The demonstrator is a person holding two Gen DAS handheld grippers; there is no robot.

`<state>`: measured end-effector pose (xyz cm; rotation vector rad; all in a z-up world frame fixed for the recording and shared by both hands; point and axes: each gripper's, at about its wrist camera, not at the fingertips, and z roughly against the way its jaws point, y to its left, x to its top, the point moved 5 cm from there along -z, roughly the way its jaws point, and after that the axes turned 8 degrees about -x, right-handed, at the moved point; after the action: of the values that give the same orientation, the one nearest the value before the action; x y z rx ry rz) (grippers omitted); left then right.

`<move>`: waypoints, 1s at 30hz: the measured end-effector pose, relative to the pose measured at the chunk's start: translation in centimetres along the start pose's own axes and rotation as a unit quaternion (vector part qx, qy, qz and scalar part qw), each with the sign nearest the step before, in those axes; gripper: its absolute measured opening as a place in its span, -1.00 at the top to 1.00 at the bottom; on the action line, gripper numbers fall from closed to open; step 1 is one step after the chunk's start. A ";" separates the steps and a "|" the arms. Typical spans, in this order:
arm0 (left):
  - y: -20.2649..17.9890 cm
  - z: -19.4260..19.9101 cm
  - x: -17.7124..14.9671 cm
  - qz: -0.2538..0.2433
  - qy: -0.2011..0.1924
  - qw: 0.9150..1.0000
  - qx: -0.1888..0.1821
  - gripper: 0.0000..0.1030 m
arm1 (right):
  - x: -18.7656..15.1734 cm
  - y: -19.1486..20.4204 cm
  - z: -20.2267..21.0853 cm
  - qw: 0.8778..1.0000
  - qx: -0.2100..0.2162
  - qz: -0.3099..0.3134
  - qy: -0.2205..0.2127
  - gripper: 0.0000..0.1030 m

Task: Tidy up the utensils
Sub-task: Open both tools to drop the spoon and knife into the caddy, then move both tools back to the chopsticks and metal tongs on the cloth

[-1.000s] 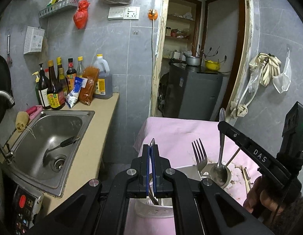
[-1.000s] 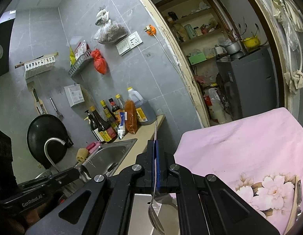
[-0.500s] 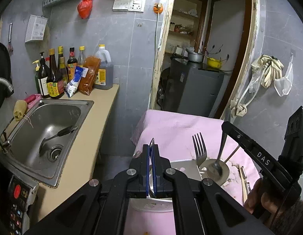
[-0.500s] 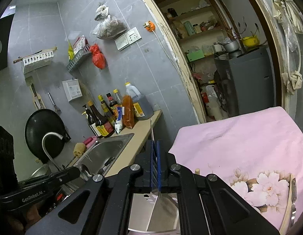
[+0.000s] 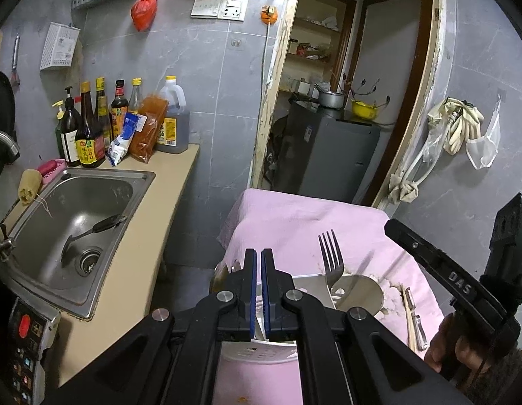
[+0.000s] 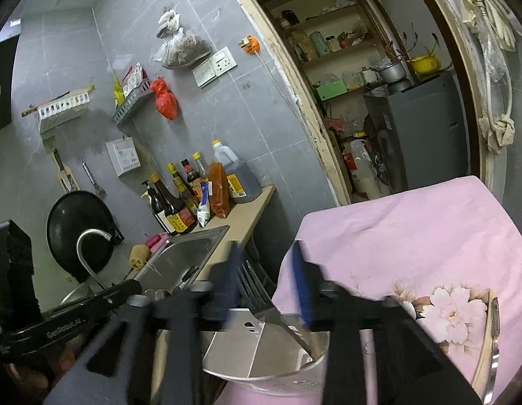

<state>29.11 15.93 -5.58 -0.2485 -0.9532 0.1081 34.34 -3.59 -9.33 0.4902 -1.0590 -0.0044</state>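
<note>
The left gripper (image 5: 258, 260) had its blue pads pressed together, with a thin strip of metal showing low in the slit between them (whether the pads actually pinched it could not be told). It hung over the near left part of a table draped in a pink floral cloth (image 5: 294, 216).

Just beyond it stood a round steel utensil holder (image 5: 369, 290) with a flat metal divider inside, set in a white perforated plastic base (image 5: 257, 354). A fork (image 5: 330, 260) stood upright in the holder, tines up, leaning against the divider.

The right gripper (image 6: 264, 276) was blurred, its jaws spread apart and just opening, nothing pinched between them; the fork (image 6: 257, 290) and the holder (image 6: 294, 364) showed through the gap, the fork clear of both pads. In the left wrist view the right gripper's arm (image 5: 446, 270) reached in from the right edge, held by a hand (image 5: 443, 351).

On the cloth near the table's right edge lay wooden chopsticks (image 5: 411, 324) and a metal-handled utensil (image 6: 493, 344), side by side, beside a printed flower.

Left of the table ran a beige counter (image 5: 153, 236) with a steel sink (image 5: 79, 209); a black-handled ladle (image 5: 89, 233) lay in the basin. Sauce bottles (image 5: 89, 128) and an oil jug (image 5: 171, 118) stood at the counter's far edge against the grey tiled wall.
</note>
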 end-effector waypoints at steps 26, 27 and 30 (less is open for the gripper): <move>-8.8 0.0 0.5 0.006 -0.057 0.996 -0.074 -0.22 | 7.7 -10.1 14.2 0.982 -0.163 0.020 -0.095 -0.78; -9.2 -0.2 0.6 0.004 -0.058 0.995 -0.077 -0.27 | 7.9 -10.4 14.3 0.981 -0.169 0.021 -0.096 -0.83; -11.1 -0.6 0.7 -0.002 -0.070 0.994 -0.085 -0.60 | 8.6 -12.1 15.4 0.974 -0.199 0.028 -0.105 -0.96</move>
<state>29.76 5.25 -2.51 -0.4000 -1.1037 0.0420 28.55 -22.36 -0.80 0.0974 -1.2427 -0.2195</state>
